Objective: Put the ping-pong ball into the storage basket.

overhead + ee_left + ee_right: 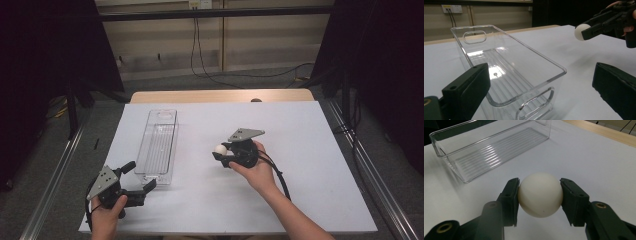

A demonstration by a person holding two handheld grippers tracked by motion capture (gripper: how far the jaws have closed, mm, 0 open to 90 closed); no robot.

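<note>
Left tongs [134, 186], lower left in the high view, gape released beside the clear bin [159, 145]; right tongs [220, 151] at centre clench a white ball [220, 148]. Left gripper view: ball upper right, above the surface [564, 50]. Right gripper view: bin upper left, so carry the ball level over its rim before letting go.

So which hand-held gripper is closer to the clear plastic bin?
Left. The left hand-held gripper sits open right at the clear plastic bin's near end. The right hand-held gripper is off to the bin's right, holding a white ball.
</note>
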